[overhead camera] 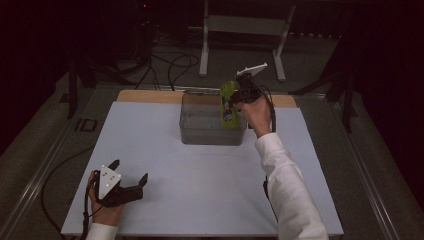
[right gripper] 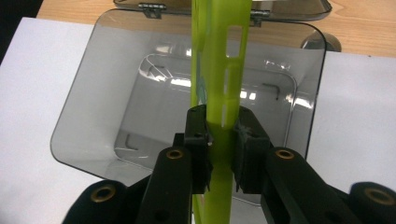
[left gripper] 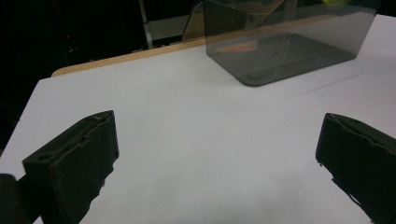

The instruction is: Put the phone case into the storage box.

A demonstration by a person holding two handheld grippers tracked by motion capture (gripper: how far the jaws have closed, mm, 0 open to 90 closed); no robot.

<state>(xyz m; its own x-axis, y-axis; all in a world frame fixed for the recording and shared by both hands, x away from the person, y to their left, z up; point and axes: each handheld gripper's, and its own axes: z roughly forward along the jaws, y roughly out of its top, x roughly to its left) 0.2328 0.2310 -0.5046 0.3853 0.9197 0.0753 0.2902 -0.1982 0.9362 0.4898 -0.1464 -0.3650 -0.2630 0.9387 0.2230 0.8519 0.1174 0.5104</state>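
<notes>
My right gripper (overhead camera: 239, 96) is shut on a flat lime-green package (overhead camera: 228, 104) and holds it upright over the right side of a clear grey plastic bin (overhead camera: 197, 131). In the right gripper view the green package (right gripper: 219, 70) runs edge-on between the jaws, above the bin's bare floor (right gripper: 154, 121). My left gripper (overhead camera: 131, 172) rests near the table's front left corner, jaws wide open with nothing between them. In the left gripper view the bin (left gripper: 285, 42) stands far ahead to the upper right.
The bin's hinged lid (right gripper: 299, 5) lies open behind it on the wooden table edge (overhead camera: 150, 96). A white sheet (overhead camera: 165, 160) covers the table. Beyond the table stand a white stand's legs (overhead camera: 203, 50) and loose cables (overhead camera: 175, 65) on the floor.
</notes>
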